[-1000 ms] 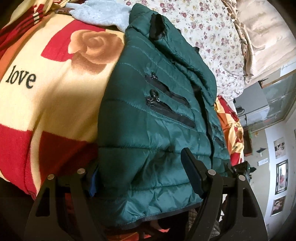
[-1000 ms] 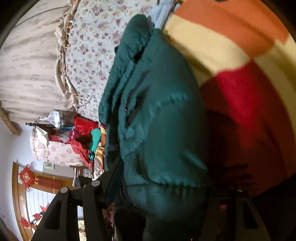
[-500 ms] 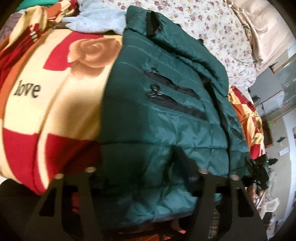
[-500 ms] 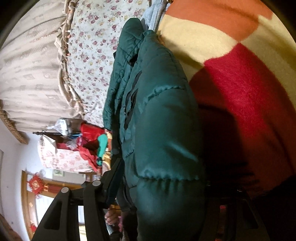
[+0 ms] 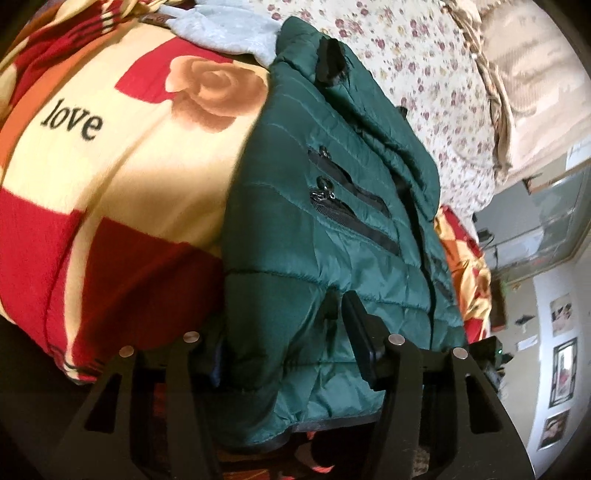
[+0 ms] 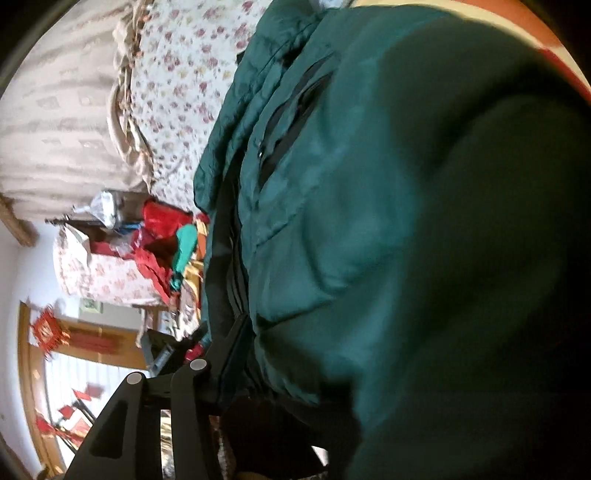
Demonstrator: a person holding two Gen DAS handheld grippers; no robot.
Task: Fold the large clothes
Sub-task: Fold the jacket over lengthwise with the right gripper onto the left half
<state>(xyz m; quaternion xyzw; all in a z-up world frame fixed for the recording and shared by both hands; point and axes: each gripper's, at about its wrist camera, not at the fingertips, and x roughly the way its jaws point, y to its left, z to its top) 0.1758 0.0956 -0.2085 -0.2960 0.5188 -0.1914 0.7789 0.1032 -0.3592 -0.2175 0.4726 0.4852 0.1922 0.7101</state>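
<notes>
on the blanket (image 5: 110, 177), jaws apparently pinch the jacket (image 5: 332, 229).

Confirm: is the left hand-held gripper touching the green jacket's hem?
Touching. In the left wrist view the left hand-held gripper has closed onto the green jacket; its right finger dents the bunched hem fabric.

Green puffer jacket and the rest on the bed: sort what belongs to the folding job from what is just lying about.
Belongs to the job:
- green puffer jacket
- left gripper, jaws closed on the jacket's hem
- right gripper, jacket bunched between its jaws

Just lying about:
- "love" rose blanket
- floral sheet
- grey garment
- red clutter beside the bed
</notes>
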